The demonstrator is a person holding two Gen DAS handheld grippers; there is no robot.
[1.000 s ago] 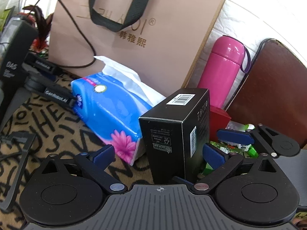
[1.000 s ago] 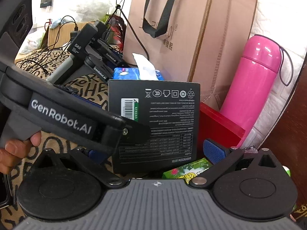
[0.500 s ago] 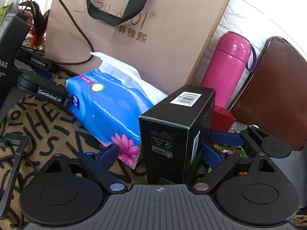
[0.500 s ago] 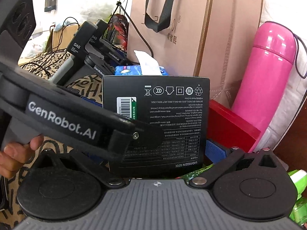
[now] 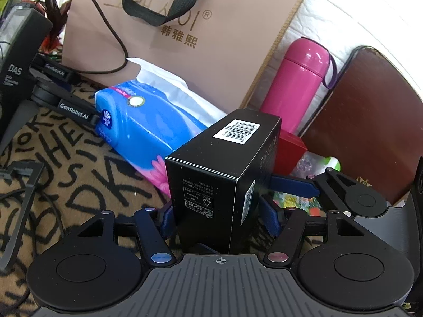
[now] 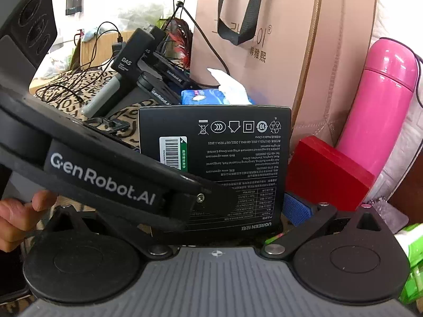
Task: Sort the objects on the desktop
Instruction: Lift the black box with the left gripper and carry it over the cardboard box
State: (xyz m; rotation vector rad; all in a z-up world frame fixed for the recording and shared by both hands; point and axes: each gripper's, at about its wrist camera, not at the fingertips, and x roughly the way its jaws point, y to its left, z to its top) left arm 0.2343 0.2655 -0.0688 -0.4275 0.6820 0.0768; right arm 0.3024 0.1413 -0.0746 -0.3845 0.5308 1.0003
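Observation:
A black carton (image 5: 211,174) with a barcode label on top sits tilted between both grippers. The left gripper (image 5: 216,212) is closing on its narrow end, and its blue pads (image 5: 166,218) meet the two sides low down. From the right, the right gripper's finger (image 5: 290,185) reaches the carton's broad side. In the right wrist view the carton (image 6: 238,145) fills the right gripper (image 6: 211,208). The right pad (image 6: 297,210) lies against the carton's edge. The left gripper's arm (image 6: 105,182) hides the other finger.
Behind the carton are a blue tissue pack (image 5: 148,124), a tan paper bag (image 5: 185,26), a pink flask (image 5: 296,84), a red box (image 5: 288,153) and a brown book (image 5: 370,132). Spare grippers (image 5: 74,111) lie left on the patterned cloth (image 5: 66,171). A hand (image 6: 15,216) is at the left edge.
The left gripper's jaws have come in from wide apart until both pads reach the carton. In the right wrist view the carton looks a little larger and nearer.

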